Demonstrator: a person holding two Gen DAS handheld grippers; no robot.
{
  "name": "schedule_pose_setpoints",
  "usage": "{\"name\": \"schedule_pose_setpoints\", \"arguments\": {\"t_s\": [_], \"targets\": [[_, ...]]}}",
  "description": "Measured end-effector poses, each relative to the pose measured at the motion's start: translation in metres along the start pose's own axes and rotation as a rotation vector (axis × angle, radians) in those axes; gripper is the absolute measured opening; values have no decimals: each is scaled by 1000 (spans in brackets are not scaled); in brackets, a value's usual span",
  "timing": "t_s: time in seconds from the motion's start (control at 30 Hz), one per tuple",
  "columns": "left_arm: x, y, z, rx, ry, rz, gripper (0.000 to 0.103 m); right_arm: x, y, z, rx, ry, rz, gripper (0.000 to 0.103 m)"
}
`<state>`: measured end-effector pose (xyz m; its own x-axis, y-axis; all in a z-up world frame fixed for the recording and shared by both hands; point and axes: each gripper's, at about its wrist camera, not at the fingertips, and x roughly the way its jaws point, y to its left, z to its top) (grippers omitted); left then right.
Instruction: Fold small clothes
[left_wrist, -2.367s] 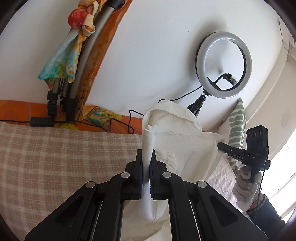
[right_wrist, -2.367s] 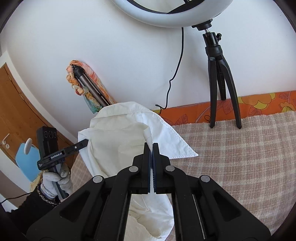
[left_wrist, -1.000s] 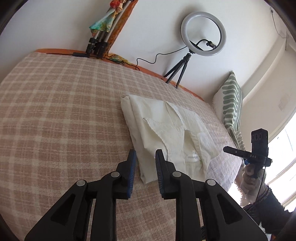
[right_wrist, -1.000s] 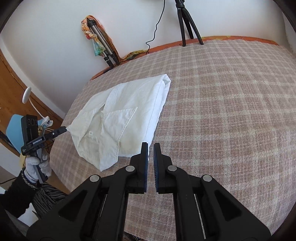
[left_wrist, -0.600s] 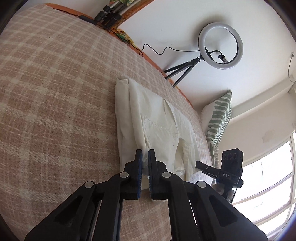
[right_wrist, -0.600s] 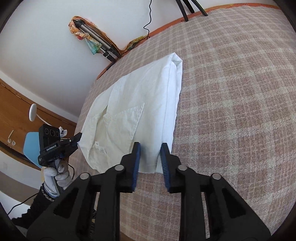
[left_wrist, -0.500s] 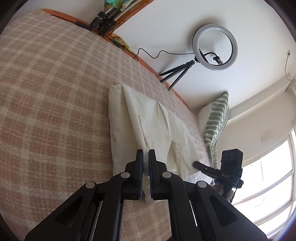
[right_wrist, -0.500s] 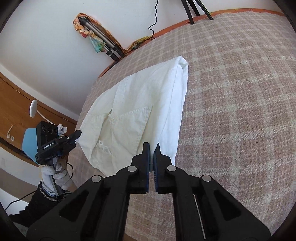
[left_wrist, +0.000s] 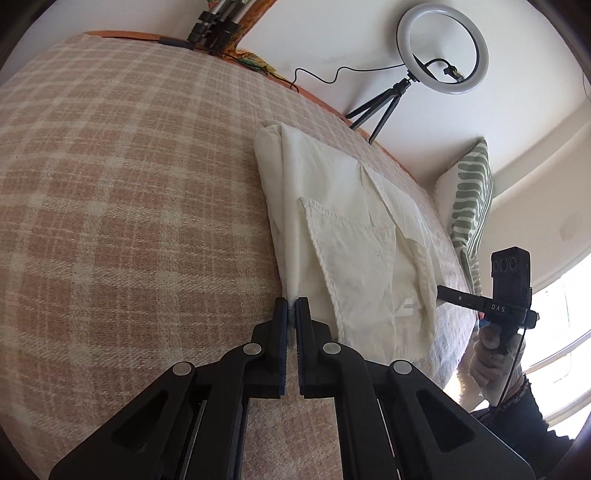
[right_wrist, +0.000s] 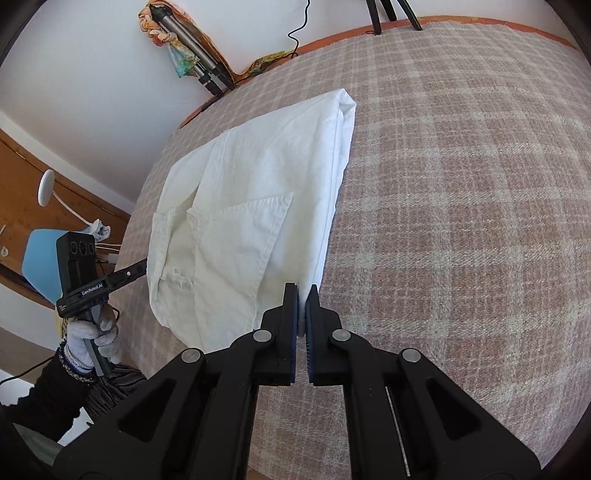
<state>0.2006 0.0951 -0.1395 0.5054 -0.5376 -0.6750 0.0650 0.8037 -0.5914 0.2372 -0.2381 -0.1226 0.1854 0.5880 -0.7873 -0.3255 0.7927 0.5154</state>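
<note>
A white shirt lies folded on the pink checked blanket, its collar and a label facing up. My left gripper is shut on the near corner of the shirt's folded edge. In the right wrist view the same shirt lies flat, and my right gripper is shut on its other near corner. Each gripper shows in the other's view: the right one beyond the shirt's right edge, the left one off its left edge.
A ring light on a tripod stands at the far edge by the wall. A striped green pillow leans at the right. Folded tripods wrapped in coloured cloth lean on the wall. A blue chair stands beside the bed.
The shirt was held up, then laid flat on the blanket and let go. Both grippers opened briefly, then closed on the shirt's near corners.
</note>
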Motion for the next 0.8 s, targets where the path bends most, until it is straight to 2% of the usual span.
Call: {"name": "schedule_pose_setpoints", "arguments": {"t_s": [0.03,0.1,0.2,0.27,0.37,0.57,0.8], "targets": [[-4,-2,2,11,-8,13,3,-4,4,2,-17,0,-33,12],[-15,-9,8,37,-38,34,4,-18,16,8,-83,-49,-105,26],[-27,-22,25,83,-114,72,8,-41,35,22,-157,-185,-152,42],[-29,-28,40,80,-153,66,10,-44,45,36,-165,-251,-141,42],[-18,-41,61,111,-180,82,10,-29,59,56,-188,-267,-160,42],[29,-58,85,205,-164,178,10,17,70,91,-187,-237,-157,42],[60,-37,86,164,-104,217,10,62,71,109,-217,-178,-209,42]]}}
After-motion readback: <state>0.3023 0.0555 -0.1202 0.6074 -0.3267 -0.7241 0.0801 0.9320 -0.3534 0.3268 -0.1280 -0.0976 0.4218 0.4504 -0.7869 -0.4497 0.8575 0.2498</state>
